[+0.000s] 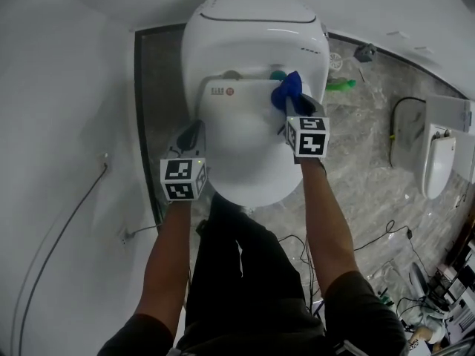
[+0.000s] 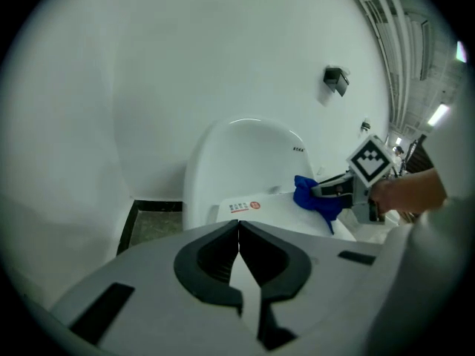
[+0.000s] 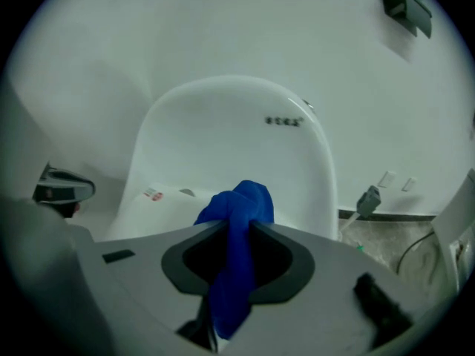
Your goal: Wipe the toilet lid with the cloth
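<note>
A white toilet with its lid (image 1: 249,136) closed stands against the wall; a red-marked label (image 1: 221,91) sits near the hinge. My right gripper (image 1: 291,102) is shut on a bunched blue cloth (image 1: 286,91) at the rear right of the lid, near the hinge. The cloth (image 3: 236,228) hangs down between that gripper's jaws, and the cloth (image 2: 315,196) also shows in the left gripper view. My left gripper (image 1: 195,132) hovers at the lid's left edge, shut and empty, its jaws meeting (image 2: 239,232).
The tank (image 1: 256,21) rises behind the lid. A green object (image 1: 341,85) and a wall fitting (image 1: 364,51) lie on the marble floor to the right, with another white toilet seat unit (image 1: 438,162) and cables (image 1: 371,243) further right. White wall closes the left side.
</note>
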Demonstrator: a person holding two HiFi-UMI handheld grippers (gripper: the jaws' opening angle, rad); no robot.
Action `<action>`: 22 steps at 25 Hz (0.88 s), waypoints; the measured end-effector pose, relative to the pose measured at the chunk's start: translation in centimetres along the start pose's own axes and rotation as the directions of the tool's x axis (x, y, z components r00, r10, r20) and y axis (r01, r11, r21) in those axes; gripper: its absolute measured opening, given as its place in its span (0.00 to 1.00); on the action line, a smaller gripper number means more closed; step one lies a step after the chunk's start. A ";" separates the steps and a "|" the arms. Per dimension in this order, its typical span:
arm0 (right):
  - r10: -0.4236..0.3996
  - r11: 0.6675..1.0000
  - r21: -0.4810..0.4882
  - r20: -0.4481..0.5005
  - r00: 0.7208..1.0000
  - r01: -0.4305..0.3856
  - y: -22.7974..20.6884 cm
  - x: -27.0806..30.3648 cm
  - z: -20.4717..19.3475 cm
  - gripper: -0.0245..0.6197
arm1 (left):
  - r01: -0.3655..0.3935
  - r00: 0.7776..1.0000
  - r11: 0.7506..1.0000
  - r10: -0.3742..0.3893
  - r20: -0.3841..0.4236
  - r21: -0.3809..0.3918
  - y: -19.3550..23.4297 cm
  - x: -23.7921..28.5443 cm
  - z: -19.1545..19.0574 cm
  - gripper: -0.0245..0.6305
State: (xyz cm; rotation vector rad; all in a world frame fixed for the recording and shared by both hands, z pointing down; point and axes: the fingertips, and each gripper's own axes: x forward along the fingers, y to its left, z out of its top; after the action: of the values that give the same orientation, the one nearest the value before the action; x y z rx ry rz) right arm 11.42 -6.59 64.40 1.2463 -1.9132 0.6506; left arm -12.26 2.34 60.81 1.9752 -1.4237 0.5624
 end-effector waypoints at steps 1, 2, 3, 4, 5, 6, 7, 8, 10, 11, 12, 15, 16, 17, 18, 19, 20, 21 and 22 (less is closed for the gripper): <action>0.045 0.999 -0.011 0.023 0.999 -0.045 2.7 -0.4 0.8 0.17 | -0.016 1.000 1.000 0.016 0.003 -0.012 0.6 -0.2 0.0 0.06; 0.093 0.995 -0.025 0.039 0.995 -0.092 5.7 -0.8 1.5 0.16 | -0.030 1.000 0.999 0.030 0.005 -0.024 1.2 -0.5 -0.1 0.06; 0.136 0.990 -0.041 0.047 0.990 -0.134 8.5 -1.1 2.0 0.17 | -0.042 0.999 0.999 0.042 0.007 -0.034 1.8 -0.7 -0.1 0.06; 0.173 0.984 -0.058 0.047 0.984 -0.171 11.2 -1.3 2.3 0.17 | -0.052 0.999 0.998 0.053 0.008 -0.041 2.2 -0.9 -0.1 0.06; 0.205 0.977 -0.074 0.041 0.978 -0.202 13.7 -1.3 2.5 0.17 | -0.061 0.998 0.997 0.062 0.010 -0.046 2.6 -1.1 0.0 0.06; 0.233 0.969 -0.089 0.027 0.972 -0.230 16.0 -1.1 2.5 0.17 | -0.071 0.997 0.996 0.072 0.013 -0.051 3.1 -1.3 0.0 0.06; 0.256 0.962 -0.106 0.009 0.967 -0.254 18.1 -0.8 2.3 0.16 | -0.082 0.996 0.995 0.083 0.015 -0.057 3.5 -1.6 0.1 0.06; 0.272 0.955 -0.122 -0.011 0.962 -0.272 20.0 -0.5 2.0 0.17 | -0.093 0.995 0.994 0.094 0.015 -0.062 4.0 -1.8 0.0 0.06; 0.283 0.945 -0.151 -0.056 0.957 -0.288 22.7 0.4 1.2 0.17 | -0.110 0.994 0.991 0.111 0.008 -0.073 4.8 -2.2 -0.4 0.06; 0.276 0.944 -0.163 -0.079 0.958 -0.286 23.5 0.9 0.7 0.17 | -0.116 0.993 0.990 0.117 0.003 -0.079 5.1 -2.2 -0.7 0.06; 0.263 0.945 -0.175 -0.101 0.959 -0.277 24.0 1.5 0.1 0.17 | -0.121 0.993 0.989 0.121 -0.002 -0.084 5.4 -2.2 -1.0 0.06; 0.218 0.948 -0.209 -0.119 0.969 -0.239 24.2 2.5 -0.8 0.17 | -0.129 0.992 0.987 0.128 -0.017 -0.096 5.7 -2.1 -2.0 0.06; 0.207 0.949 -0.220 -0.112 0.972 -0.227 24.1 2.5 -0.8 0.17 | -0.130 0.991 0.986 0.129 -0.021 -0.100 5.6 -2.0 -2.3 0.06; 0.197 0.949 -0.228 -0.104 0.975 -0.216 23.9 2.5 -0.8 0.17 | -0.131 0.991 0.986 0.129 -0.026 -0.104 5.5 -2.0 -2.5 0.06; 0.188 0.951 -0.230 -0.096 0.978 -0.205 23.6 2.4 -0.8 0.17 | -0.130 0.991 0.986 0.127 -0.030 -0.108 5.2 -2.0 -2.6 0.06; 0.178 0.955 -0.227 -0.086 0.980 -0.193 23.2 2.3 -0.8 0.17 | -0.126 0.992 0.986 0.123 -0.034 -0.109 4.9 -1.9 -2.7 0.06; 0.167 0.959 -0.220 -0.076 0.983 -0.179 22.5 2.0 -0.9 0.17 | -0.120 0.992 0.987 0.117 -0.037 -0.106 4.4 -1.9 -2.6 0.06; 0.155 0.963 -0.211 -0.066 0.986 -0.165 21.7 1.8 -0.9 0.17 | -0.113 0.993 0.989 0.109 -0.042 -0.099 4.0 -1.8 -2.6 0.06; 0.142 0.968 -0.201 -0.057 0.988 -0.150 20.9 1.5 -1.0 0.17 | -0.103 0.994 0.990 0.100 -0.046 -0.092 3.5 -1.5 -2.6 0.06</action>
State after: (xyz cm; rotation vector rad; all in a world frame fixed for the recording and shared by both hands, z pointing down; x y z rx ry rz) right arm -7.82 1.60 65.90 0.9629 -1.9946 0.5338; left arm -16.03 4.42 62.45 1.8157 -1.5040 0.5672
